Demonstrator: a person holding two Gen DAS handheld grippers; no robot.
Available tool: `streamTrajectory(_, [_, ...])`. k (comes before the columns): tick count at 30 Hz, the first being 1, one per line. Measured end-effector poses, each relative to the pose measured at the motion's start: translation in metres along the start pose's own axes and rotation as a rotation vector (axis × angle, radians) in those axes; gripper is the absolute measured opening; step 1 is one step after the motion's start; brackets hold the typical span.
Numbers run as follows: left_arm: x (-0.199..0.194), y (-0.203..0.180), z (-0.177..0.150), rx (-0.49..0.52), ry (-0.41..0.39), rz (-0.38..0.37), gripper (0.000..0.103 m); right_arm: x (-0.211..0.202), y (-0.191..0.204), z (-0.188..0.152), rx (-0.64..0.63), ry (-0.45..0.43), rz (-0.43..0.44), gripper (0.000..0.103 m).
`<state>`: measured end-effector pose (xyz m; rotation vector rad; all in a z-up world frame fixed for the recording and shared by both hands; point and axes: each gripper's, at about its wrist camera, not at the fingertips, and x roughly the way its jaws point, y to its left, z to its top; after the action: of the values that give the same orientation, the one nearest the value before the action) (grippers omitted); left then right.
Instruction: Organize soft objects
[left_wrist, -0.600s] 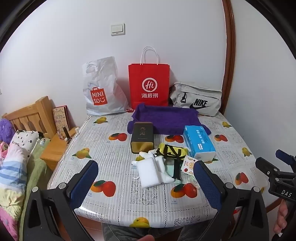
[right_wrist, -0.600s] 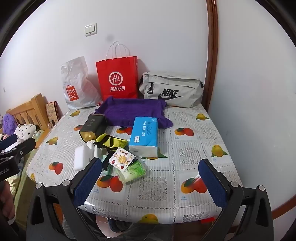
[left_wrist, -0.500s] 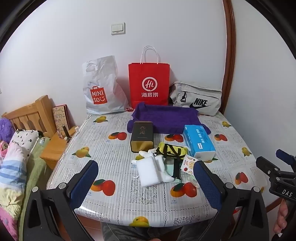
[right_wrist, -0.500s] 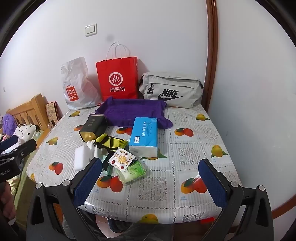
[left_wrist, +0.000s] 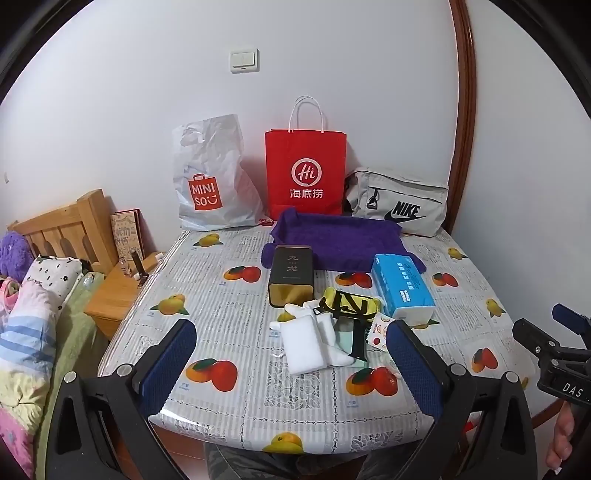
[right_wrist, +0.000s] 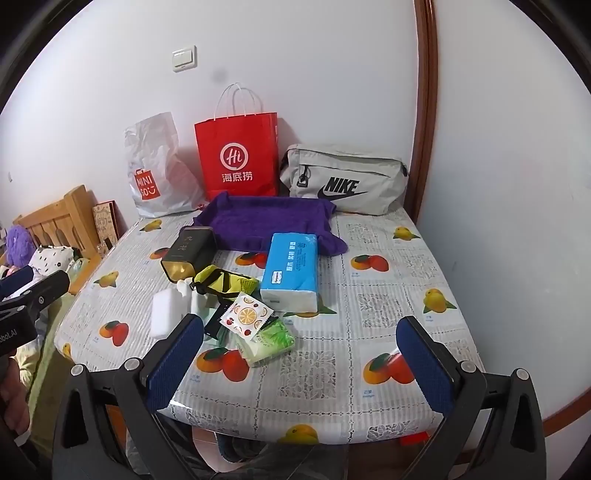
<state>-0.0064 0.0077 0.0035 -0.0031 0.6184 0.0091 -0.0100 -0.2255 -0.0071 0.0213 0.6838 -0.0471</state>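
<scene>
A pile of soft things lies mid-table: a white sponge (left_wrist: 302, 345) (right_wrist: 163, 311), white socks (left_wrist: 332, 339), a yellow-black pouch (left_wrist: 349, 303) (right_wrist: 223, 282), a fruit-print packet (right_wrist: 245, 314), a green wet-wipe pack (right_wrist: 267, 341) and a blue tissue pack (left_wrist: 402, 285) (right_wrist: 291, 269). A purple towel-lined tray (left_wrist: 334, 240) (right_wrist: 266, 221) sits behind them. My left gripper (left_wrist: 291, 363) is open and empty, at the near table edge in front of the sponge. My right gripper (right_wrist: 301, 363) is open and empty, at the near edge by the wipe pack.
A black-gold tin (left_wrist: 291, 275) (right_wrist: 188, 253) stands left of the pile. A Miniso bag (left_wrist: 212, 177), a red paper bag (left_wrist: 304, 173) and a grey Nike bag (left_wrist: 399, 203) line the wall. A bed and wooden nightstand (left_wrist: 114, 291) are at the left.
Both grippers have barely shifted; the view has drifted very slightly. Nothing on the table has moved.
</scene>
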Motion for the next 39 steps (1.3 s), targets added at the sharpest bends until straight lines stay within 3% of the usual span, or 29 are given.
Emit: streamTrajectory(39, [-0.0019,0.0043,-0.0003,0.002,0.001,0.008,0.103,0.0014,0.0029,-0.0036,-0.006,0.005,0.006,0.103])
